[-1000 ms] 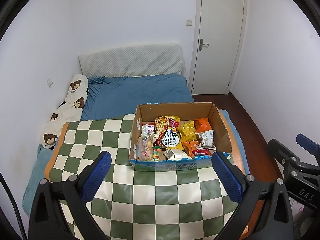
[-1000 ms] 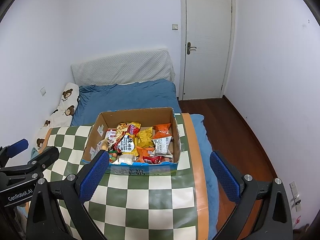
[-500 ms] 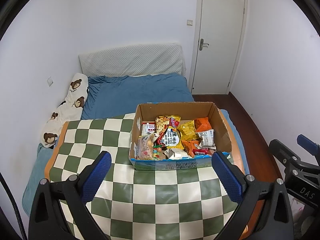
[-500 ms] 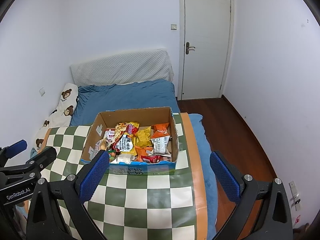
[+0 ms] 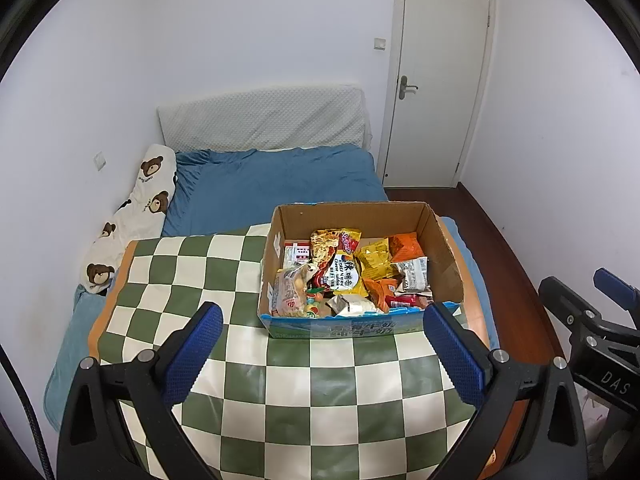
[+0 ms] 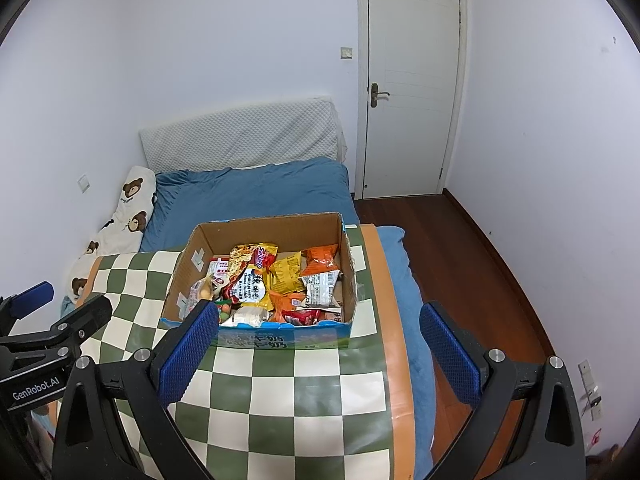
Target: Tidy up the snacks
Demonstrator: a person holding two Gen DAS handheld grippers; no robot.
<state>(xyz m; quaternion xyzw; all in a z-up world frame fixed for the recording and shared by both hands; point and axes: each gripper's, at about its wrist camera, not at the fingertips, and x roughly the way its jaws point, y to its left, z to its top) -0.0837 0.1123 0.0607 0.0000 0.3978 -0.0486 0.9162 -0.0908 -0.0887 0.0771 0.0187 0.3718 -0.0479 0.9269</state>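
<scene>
An open cardboard box [image 5: 444, 248] [image 6: 188, 268] stands on the green-and-white checkered cloth [image 5: 280, 392] [image 6: 288, 392]. It holds several snack packets: a yellow noodle pack [image 5: 347, 274] [image 6: 253, 286], an orange bag [image 5: 405, 246] [image 6: 322, 256], a white packet [image 5: 414, 274] [image 6: 320, 290]. My left gripper [image 5: 324, 354] is open and empty, held above the cloth in front of the box. My right gripper [image 6: 316, 354] is open and empty, also in front of the box.
A bed with blue bedding [image 5: 276, 188] and a bear-print pillow [image 5: 132, 216] lies behind the table. A white door [image 5: 436, 88] is at the back right, over a wooden floor [image 6: 460, 256]. The table's right edge [image 6: 396, 360] has an orange border.
Both grippers have drifted slightly; the box sits a little lower and more to the left in the right wrist view. Both grippers stay open and empty.
</scene>
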